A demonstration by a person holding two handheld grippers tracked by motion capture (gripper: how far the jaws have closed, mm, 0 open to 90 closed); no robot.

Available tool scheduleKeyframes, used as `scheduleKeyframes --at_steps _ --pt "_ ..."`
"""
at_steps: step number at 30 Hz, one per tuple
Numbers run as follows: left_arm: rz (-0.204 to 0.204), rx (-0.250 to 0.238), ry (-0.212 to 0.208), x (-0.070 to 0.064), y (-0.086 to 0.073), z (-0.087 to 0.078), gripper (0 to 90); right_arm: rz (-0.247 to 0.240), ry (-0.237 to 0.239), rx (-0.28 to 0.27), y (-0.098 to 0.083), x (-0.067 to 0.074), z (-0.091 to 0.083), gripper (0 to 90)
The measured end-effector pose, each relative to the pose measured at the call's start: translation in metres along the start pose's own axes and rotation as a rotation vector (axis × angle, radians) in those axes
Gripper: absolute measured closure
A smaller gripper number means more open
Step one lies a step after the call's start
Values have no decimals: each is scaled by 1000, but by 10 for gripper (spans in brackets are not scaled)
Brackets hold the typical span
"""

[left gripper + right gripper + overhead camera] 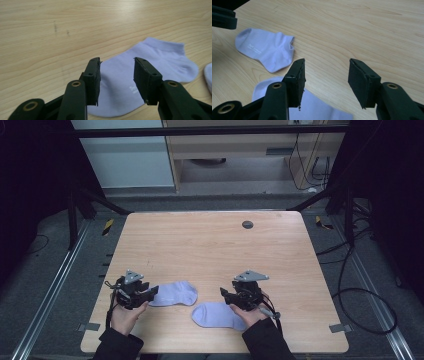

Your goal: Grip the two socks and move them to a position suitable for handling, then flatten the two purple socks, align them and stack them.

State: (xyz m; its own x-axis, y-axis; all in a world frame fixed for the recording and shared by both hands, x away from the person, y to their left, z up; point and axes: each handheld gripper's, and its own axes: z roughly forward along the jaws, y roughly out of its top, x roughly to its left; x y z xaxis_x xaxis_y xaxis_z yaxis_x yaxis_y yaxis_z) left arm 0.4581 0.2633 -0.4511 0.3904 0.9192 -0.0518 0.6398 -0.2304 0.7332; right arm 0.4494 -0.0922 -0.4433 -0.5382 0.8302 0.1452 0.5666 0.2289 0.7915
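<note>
Black ridged jaws gape above two soft lilac socks (175,294) on woodgrain table (210,245).

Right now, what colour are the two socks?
Pale lavender socks, clearest in the left gripper view.

The table (210,245) is pale wood with a fine straight grain, smooth with a soft sheen. Both socks (175,294) (217,315) are lilac knitted cloth, matt and soft, the left one with faint white print. The left gripper (117,75) and right gripper (326,75) look like matt black plastic with ridged pads (143,75) and brass-coloured rivets (76,83). A dull grey metal-looking plate (251,276) tops the right one.
</note>
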Motion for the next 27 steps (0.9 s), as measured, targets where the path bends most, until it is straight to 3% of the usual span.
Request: scheduleKeyframes --at_steps 11,14,21,27 --pt "-27 35 49 27 -12 1 565 -5 34 8 14 21 31 477" --pt "-32 49 66 33 -14 4 571 -12 49 24 15 30 51 483" --pt "-26 77 68 35 -16 11 591 -21 70 59 18 46 78 512" --pt "-10 104 60 32 -18 18 623 -44 61 98 19 58 101 563"
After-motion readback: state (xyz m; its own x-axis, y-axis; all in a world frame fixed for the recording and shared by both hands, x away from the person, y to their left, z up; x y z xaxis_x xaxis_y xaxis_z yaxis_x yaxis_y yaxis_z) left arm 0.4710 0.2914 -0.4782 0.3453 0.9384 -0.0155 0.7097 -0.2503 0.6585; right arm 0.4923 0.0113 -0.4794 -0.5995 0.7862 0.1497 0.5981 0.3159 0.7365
